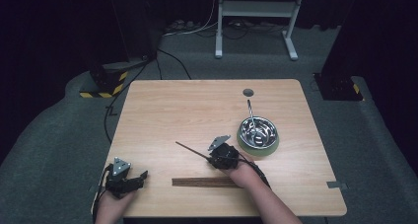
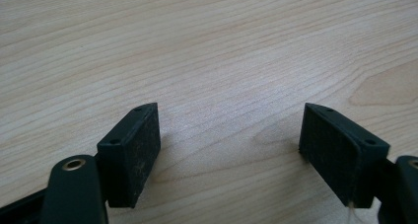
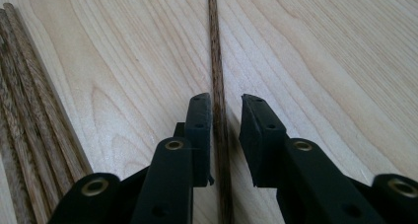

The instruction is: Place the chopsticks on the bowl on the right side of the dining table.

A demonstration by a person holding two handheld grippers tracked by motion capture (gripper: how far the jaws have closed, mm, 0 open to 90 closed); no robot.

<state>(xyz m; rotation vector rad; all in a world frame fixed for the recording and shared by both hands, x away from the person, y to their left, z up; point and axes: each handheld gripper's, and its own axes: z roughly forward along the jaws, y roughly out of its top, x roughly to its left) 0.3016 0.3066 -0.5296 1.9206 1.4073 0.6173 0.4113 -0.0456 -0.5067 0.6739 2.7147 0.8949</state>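
One dark wooden chopstick lies between the jaws of my right gripper. It rests against the left jaw, and a gap shows on the right side, so the jaws are open around it. From above, this chopstick points up-left from the right gripper. A bundle of several chopsticks lies side by side near the front edge, just below that gripper, and the bundle also runs along the left of the right gripper view. My left gripper rests at the front left, and this left gripper is wide open over bare wood.
A steel bowl with a green outer wall stands right of the right gripper, with a metal spoon leaning out of it toward the back. A round hole sits near the far edge of the wooden table.
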